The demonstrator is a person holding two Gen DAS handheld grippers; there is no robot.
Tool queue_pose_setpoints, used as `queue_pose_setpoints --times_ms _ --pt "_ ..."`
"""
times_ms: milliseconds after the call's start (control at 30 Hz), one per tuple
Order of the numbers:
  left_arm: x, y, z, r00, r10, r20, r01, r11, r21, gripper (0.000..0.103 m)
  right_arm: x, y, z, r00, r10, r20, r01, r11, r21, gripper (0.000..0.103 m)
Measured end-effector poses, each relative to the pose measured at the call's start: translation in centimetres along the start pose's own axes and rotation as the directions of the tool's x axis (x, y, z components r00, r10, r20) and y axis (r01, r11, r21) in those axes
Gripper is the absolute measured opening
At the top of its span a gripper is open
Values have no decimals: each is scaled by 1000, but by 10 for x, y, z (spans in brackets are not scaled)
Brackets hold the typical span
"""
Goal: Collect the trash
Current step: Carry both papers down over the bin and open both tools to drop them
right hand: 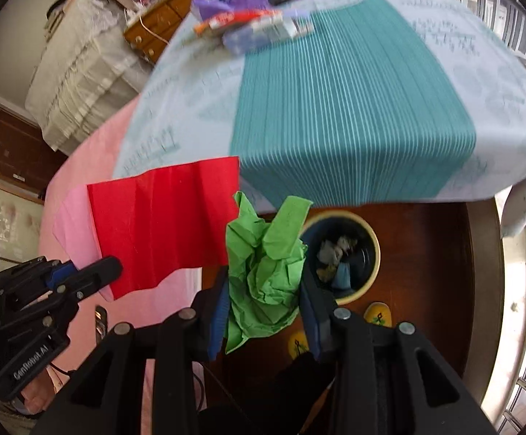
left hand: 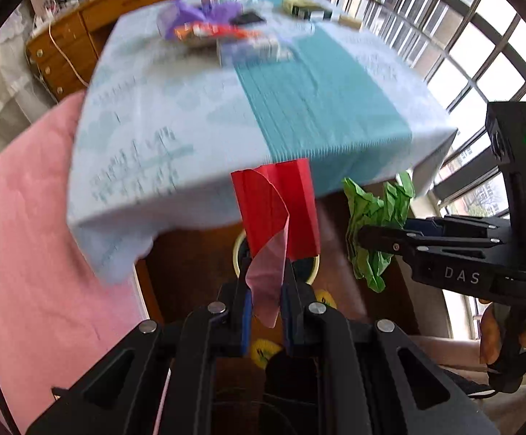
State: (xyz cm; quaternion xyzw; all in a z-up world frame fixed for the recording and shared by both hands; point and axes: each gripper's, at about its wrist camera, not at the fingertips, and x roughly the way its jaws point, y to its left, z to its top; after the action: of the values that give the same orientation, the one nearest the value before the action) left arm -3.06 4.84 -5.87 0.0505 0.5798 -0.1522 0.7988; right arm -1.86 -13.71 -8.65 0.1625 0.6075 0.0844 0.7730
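Note:
My left gripper (left hand: 265, 275) is shut on a folded red paper sheet (left hand: 275, 210) with a pink underside, held up off the table's near edge. The same red sheet (right hand: 161, 224) and left gripper (right hand: 92, 272) show at the left of the right wrist view. My right gripper (right hand: 263, 290) is shut on a crumpled green paper ball (right hand: 263, 272); it appears as the green ball (left hand: 375, 224) in the right gripper (left hand: 362, 235) beside the red sheet. Below on the dark floor stands a round cream-rimmed bin (right hand: 368, 243) holding scraps, just right of the green ball.
A table under a pale blue and teal striped cloth (right hand: 353, 108) fills the upper view, with purple wrapping (right hand: 226, 3), boxes and packets at its far end. A pink cloth (left hand: 27, 235) lies left. Yellow slippers (right hand: 379, 313) sit on the floor. Windows (left hand: 480, 36) line the right.

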Motion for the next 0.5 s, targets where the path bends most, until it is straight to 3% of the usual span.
queue_pose_setpoints --times_ms 200,500 --pt "61 -9 -16 997 -3 -79 0 999 -47 11 50 -26 -14 998 -24 -65 23 1000 -9 36" --pt "184 -11 -32 988 2 -154 -20 993 -120 11 152 -79 -30 989 -52 -138 49 999 -20 36"
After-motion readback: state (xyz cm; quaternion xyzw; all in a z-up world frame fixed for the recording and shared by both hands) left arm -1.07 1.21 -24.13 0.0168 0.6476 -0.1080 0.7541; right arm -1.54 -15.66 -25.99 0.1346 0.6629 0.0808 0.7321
